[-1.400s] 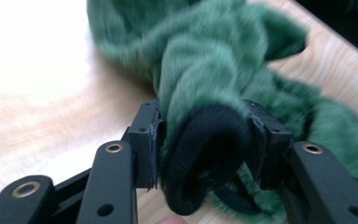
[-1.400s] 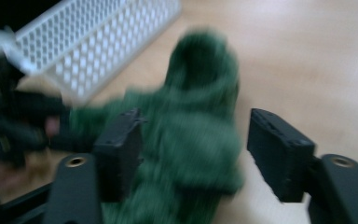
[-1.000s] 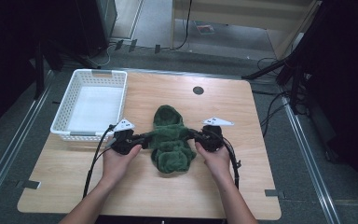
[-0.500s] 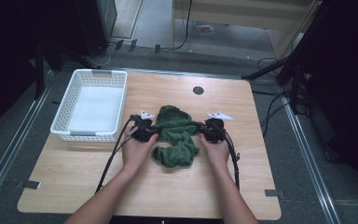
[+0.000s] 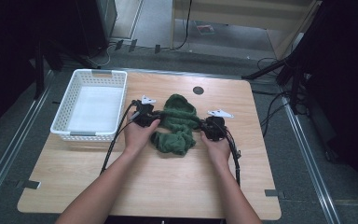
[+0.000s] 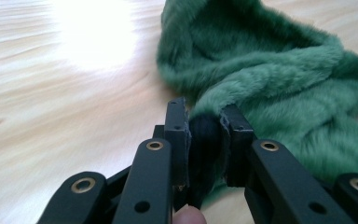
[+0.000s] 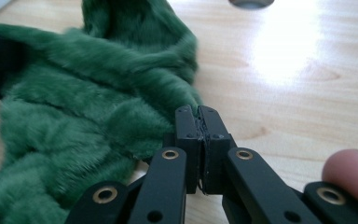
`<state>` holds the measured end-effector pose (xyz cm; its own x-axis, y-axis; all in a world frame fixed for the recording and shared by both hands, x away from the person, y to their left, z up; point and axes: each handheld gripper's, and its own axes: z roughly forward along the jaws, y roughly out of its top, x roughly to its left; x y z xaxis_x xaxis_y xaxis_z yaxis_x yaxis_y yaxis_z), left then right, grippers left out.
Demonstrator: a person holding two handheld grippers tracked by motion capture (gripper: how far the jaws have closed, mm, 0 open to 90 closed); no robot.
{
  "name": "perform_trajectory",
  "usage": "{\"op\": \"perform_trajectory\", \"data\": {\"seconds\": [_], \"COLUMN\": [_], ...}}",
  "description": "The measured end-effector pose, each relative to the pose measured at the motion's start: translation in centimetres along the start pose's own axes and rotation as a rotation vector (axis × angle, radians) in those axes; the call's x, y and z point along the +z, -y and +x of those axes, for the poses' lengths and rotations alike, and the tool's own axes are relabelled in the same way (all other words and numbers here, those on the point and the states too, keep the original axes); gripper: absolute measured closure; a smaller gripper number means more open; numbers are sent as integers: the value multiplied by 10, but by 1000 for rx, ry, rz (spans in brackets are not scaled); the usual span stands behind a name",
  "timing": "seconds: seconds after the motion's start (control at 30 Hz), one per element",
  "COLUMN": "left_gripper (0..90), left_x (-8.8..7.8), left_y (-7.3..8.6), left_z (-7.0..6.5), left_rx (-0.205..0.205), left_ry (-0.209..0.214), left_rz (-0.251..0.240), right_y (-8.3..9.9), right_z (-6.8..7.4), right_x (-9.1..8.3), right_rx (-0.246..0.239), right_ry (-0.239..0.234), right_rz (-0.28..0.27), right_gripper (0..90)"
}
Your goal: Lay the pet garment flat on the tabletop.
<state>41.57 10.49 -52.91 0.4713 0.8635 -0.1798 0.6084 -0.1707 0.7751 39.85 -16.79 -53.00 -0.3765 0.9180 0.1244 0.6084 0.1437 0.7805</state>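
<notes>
A fuzzy green cloth (image 5: pixel 176 122) lies bunched on the wooden table (image 5: pixel 168 182), stretched between both grippers. My left gripper (image 5: pixel 150 115) is shut on the cloth's left edge; in the left gripper view a dark fold of the green cloth (image 6: pixel 279 79) is pinched between the jaws of the left gripper (image 6: pixel 205 120). My right gripper (image 5: pixel 208 127) is shut on the right edge; in the right gripper view the right gripper (image 7: pixel 196 113) has its jaws pressed together with a thin bit of the green cloth (image 7: pixel 93 102) caught at their tips.
A white plastic basket (image 5: pixel 92 104) stands at the table's left side, close to my left hand. A dark round hole (image 5: pixel 198 90) sits in the tabletop behind the cloth. Black cables (image 5: pixel 114 142) trail from both grippers toward the near edge.
Both grippers have carried the cloth's near edge away from me and a little to the right, folding it over itself. The cloth is now a narrower, more bunched heap.
</notes>
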Motion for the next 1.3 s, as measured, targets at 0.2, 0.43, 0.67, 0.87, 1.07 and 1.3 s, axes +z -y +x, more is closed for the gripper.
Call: {"op": "perform_trajectory", "data": {"seconds": [0.2, 0.43, 0.67, 0.87, 1.07, 1.3], "left_gripper": [822, 612, 285, 313, 752, 866], "left_x": [0, 3, -52, -78, -71, -90], "left_y": [8, 12, 16, 46, 68, 75], "left_z": [2, -1, -9, -29, -48, -39], "left_rx": [-1, 12, -58, -23, 67, 81], "left_ry": [-74, -74, 37, 158, 202, 308], "left_rz": [100, 88, -32, -45, 21, -7], "right_y": [2, 0, -2, 22, 44, 47], "right_z": [2, 1, 1, 24, 67, 48], "right_x": [10, 13, -43, -81, -64, -51], "right_rx": [9, 54, 45, 5, -76, 6], "right_ry": [0, -11, -77, -112, -138, -50], "right_rz": [33, 37, -108, -127, 32, 53], "right_gripper": [897, 689, 463, 485, 479, 547]}}
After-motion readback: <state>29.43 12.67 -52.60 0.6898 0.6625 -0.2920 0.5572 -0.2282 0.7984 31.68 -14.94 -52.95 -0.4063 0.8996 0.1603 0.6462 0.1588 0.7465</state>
